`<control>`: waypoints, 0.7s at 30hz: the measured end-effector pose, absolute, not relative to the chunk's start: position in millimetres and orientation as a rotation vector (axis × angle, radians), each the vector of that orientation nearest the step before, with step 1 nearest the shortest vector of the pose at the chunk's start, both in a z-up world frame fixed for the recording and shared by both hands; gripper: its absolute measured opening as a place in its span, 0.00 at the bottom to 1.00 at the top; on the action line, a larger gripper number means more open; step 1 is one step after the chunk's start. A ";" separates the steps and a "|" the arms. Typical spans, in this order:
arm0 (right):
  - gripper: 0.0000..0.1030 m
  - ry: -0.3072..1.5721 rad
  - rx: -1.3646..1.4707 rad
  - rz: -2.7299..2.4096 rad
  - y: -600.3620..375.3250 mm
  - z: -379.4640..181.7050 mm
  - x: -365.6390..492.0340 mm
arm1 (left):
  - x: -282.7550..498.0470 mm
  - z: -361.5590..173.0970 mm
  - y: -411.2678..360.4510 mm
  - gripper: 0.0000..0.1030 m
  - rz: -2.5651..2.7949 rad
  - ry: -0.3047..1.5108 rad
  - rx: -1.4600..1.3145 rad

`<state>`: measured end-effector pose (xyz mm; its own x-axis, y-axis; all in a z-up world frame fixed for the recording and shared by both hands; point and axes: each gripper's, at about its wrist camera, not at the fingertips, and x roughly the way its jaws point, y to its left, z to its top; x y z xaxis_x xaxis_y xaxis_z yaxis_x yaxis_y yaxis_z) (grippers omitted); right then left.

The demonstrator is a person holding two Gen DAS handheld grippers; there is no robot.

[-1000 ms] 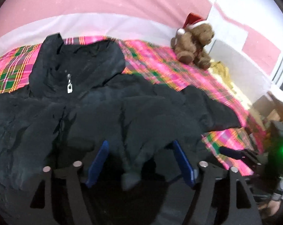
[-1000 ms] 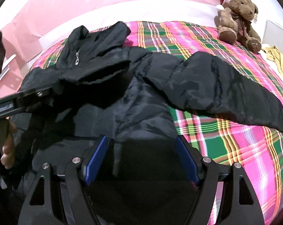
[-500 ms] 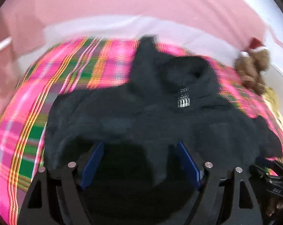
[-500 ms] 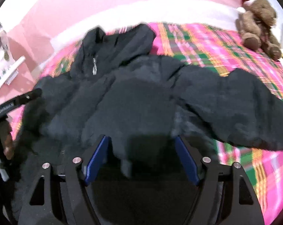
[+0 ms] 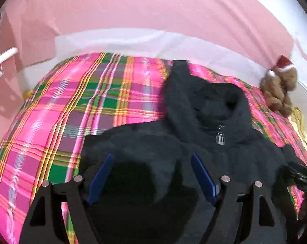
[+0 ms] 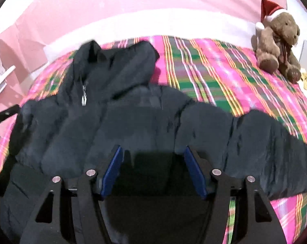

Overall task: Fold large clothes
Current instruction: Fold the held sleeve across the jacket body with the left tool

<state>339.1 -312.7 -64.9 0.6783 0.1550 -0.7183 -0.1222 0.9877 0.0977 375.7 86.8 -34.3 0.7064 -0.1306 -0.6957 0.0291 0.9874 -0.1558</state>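
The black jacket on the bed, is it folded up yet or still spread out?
Mostly spread out. The black jacket lies flat on the plaid blanket, one sleeve stretched out sideways and the hood lying open above it.

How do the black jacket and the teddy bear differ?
The black jacket lies flat, spread across the near side; the teddy bear sits upright at the far right corner. The jacket is black; the bear is brown with a red hat. Both rest on the plaid blanket.
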 end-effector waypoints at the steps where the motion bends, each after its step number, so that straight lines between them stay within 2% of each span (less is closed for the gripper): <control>1: 0.62 0.813 0.041 0.166 -309.6 -63.7 348.2 | 386.0 -44.2 92.8 0.74 -0.064 0.818 -0.146; 3: 0.61 0.844 0.041 0.185 -302.9 -73.9 368.0 | 395.3 -64.5 98.8 0.71 -0.040 0.858 -0.142; 4: 0.53 0.881 0.036 0.179 -300.9 -84.7 379.7 | 395.0 -71.8 99.6 0.71 -0.035 0.856 -0.135; 5: 0.52 0.907 0.038 0.180 -300.4 -92.9 387.2 | 393.8 -77.3 98.0 0.71 -0.036 0.843 -0.125; 10: 0.52 0.926 0.048 0.195 -300.8 -114.9 408.4 | 389.3 -79.3 88.3 0.70 -0.019 0.816 -0.068; 13: 0.52 0.907 0.058 0.180 -306.6 -98.6 395.2 | 376.5 -60.7 96.9 0.58 -0.047 0.803 -0.114; 16: 0.52 0.825 0.059 0.188 -310.6 -74.5 363.3 | 345.1 -45.5 100.9 0.57 -0.095 0.747 -0.144; 21: 0.52 0.871 0.033 0.205 -305.1 -93.4 346.6 | 335.9 -80.6 103.2 0.53 -0.077 0.833 -0.134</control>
